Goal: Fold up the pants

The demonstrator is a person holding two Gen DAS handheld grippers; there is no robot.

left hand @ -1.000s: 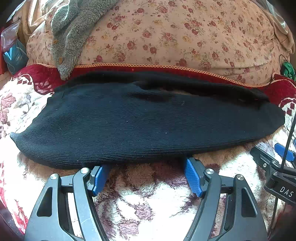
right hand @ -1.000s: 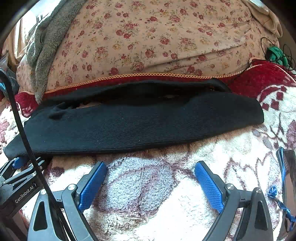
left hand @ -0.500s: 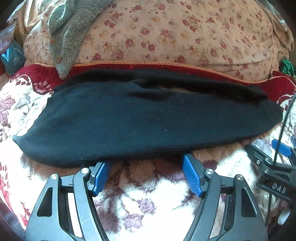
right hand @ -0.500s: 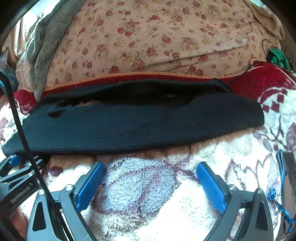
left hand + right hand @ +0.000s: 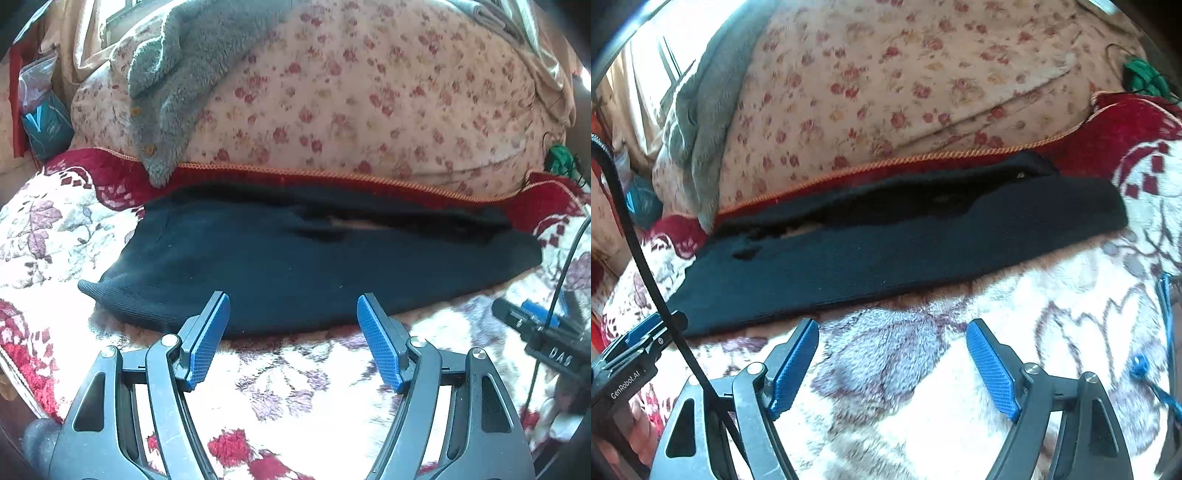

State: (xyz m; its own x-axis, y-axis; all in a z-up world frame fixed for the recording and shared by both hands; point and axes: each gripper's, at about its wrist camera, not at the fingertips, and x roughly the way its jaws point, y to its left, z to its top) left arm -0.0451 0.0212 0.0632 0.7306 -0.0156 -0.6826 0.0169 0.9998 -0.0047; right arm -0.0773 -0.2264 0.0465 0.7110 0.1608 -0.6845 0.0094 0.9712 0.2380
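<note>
Jaws of your left gripper (image 5: 293,306) stand spread and hold nothing, tips over the near edge of the black pants (image 5: 314,266) lying lengthwise on the floral blanket (image 5: 291,391); "DAS" reads on your right gripper (image 5: 546,336)

From the right wrist, that gripper's (image 5: 892,332) jaws gape too, just short of the pants (image 5: 886,254); "GenRobot.AI" marks your left gripper (image 5: 628,365)

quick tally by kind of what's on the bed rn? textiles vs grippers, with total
Black pants: 1
Grey fleece garment: 1
Floral quilt: 1
Red-and-cream plush blanket: 1
Grippers, left gripper and right gripper, both open: 2
Total: 6
</note>
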